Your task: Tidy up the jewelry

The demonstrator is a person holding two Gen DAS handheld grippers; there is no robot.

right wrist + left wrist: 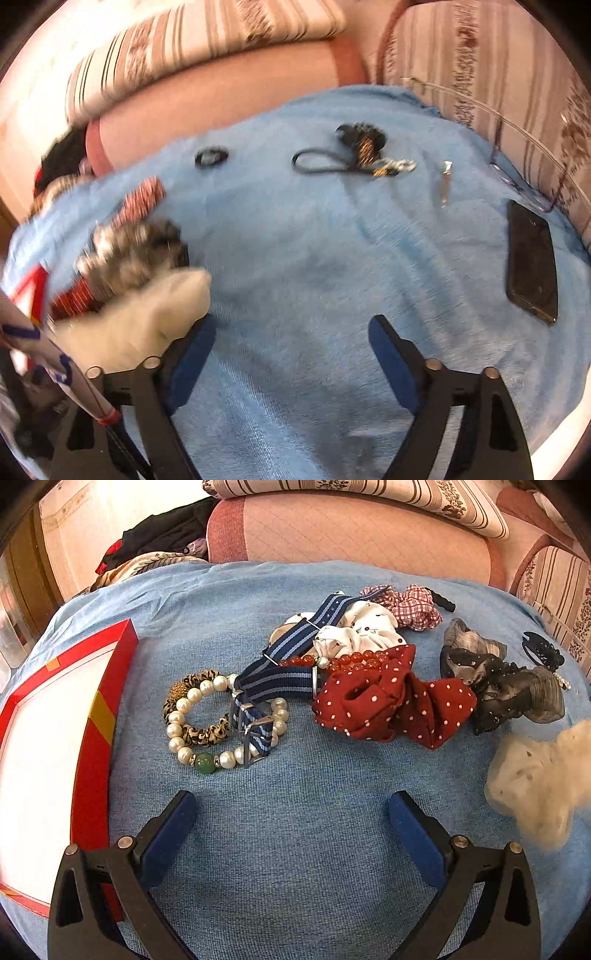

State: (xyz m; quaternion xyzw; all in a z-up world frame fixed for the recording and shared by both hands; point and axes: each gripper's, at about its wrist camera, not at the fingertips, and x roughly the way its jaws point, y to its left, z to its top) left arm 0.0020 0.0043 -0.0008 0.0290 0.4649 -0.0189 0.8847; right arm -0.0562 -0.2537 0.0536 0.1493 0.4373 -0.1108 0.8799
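Both grippers stand with jaws apart and nothing between the pads: the left gripper (291,830) hangs over bare blue cloth (295,775) just short of the pile, and the right gripper (291,354) is over open cloth with a cream scrunchie (147,317) lying against the outside of its left finger, not clamped. The right view is smeared, so detail there is poor. Jewelry lies in a heap beyond the left gripper: a pearl bracelet (177,723) with a green bead, a striped strap (273,686) draped across it, red beads (354,659), a dotted red scrunchie (391,705), a grey one (498,679). A red box (99,746) sits open to the left of the pile, likely the destination. Smaller pieces lie apart in the right view: a black ring (211,157), a cord with charms (354,162), a metal clip (445,182), and a phone (532,266) that is not part of the job. For a clean pick, I would take the bracelet first, but the strap's buckle rests on it, so lift the strap away or grip the pearls on their free left side; come down steeply, straddle one strand only, and close gently so the beads do not roll out
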